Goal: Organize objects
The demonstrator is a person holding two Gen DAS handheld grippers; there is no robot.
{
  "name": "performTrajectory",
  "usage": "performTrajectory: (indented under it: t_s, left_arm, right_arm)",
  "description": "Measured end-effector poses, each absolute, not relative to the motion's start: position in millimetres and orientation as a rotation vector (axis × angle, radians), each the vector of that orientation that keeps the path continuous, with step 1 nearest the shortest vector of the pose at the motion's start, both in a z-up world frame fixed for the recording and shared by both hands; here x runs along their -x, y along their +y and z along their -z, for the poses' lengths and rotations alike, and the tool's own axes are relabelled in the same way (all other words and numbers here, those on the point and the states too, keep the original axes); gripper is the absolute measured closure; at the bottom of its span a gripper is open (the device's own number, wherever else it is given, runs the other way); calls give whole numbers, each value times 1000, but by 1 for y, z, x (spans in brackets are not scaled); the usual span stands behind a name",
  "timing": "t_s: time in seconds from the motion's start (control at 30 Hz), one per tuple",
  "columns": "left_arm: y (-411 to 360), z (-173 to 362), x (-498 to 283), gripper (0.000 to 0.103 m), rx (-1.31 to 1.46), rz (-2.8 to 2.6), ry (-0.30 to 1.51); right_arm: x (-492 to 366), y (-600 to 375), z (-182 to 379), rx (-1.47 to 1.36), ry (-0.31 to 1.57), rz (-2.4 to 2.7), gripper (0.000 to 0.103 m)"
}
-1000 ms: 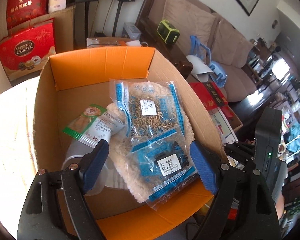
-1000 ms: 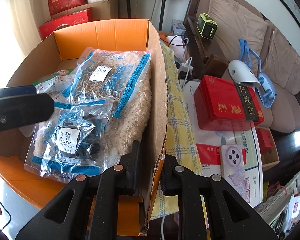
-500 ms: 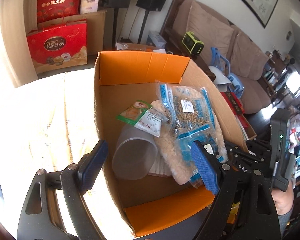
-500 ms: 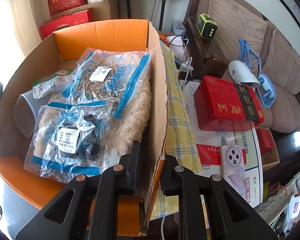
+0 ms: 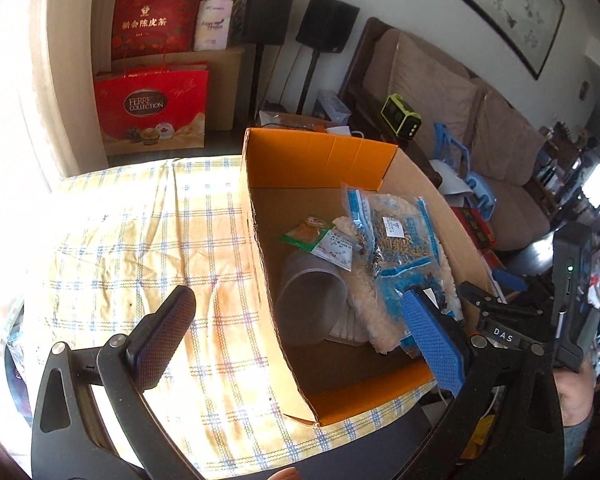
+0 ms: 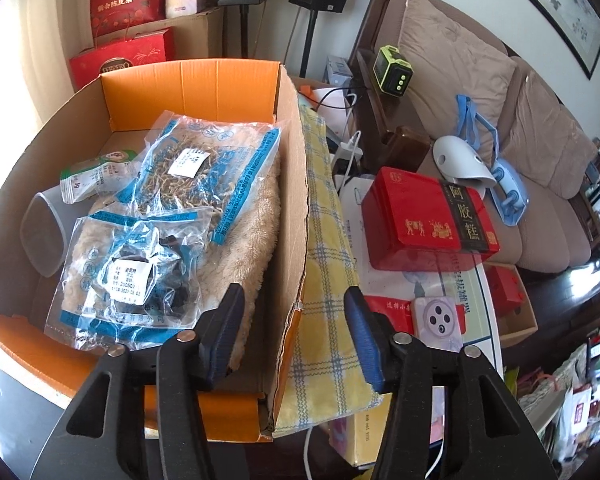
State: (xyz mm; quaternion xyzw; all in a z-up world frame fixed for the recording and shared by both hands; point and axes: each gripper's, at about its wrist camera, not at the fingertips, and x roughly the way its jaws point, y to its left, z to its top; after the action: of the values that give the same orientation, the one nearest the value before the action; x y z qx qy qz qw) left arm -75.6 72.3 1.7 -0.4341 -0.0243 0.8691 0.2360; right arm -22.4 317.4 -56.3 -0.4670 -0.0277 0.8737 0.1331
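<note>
Over the box, both tongs spread wide and holding nothing

Between my right tongs (image 6: 296, 336) stands the near right wall of the cardboard box (image 6: 296, 184); the pads (image 6: 228, 332) sit one on each side of it, spread apart and not touching the cardboard as far as I can tell. My left tongs (image 5: 296, 344) are spread wider, one pad over the checked cloth (image 5: 148, 240) on the worktop, the other above the box interior, with nothing between them.

Inside the box I see a fluffy cream cloth (image 6: 244, 232) along the right wall. A clear bag with dark contents (image 6: 136, 272) lies on it at the near end, and a bigger bag of thin dried strands (image 6: 204, 168) lies beyond, its near edge overlapping the first. A small green sachet (image 6: 96, 176) rests to their left, partly on a translucent plastic cup (image 6: 44, 236) lying on its side against the left wall.

Outside the box on the right I can see a red tin (image 6: 424, 216), a pink gadget (image 6: 440, 322) just in front of it, and a sofa (image 6: 500, 92) behind. Red gift bags (image 5: 152, 108) stand beyond the worktop's far edge
</note>
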Motion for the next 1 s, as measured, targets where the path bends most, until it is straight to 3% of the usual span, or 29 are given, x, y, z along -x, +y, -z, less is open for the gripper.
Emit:
performTrajectory:
  t_s: [0.37,0.8,1.0]
  left_arm:
    - [57,-6,64,0,1200,-2469,-77]
    - [36,-13,38,0,1160,-2576,-47]
    - [30,-7,30,0,1205,-2580,-79]
  right_arm:
    - [12,283,12,1199,-100,-2653,20]
    - [-3,237,-3,1126,-41,-2768,6]
    - [-14,225,-6,1094,-3,-2796,5]
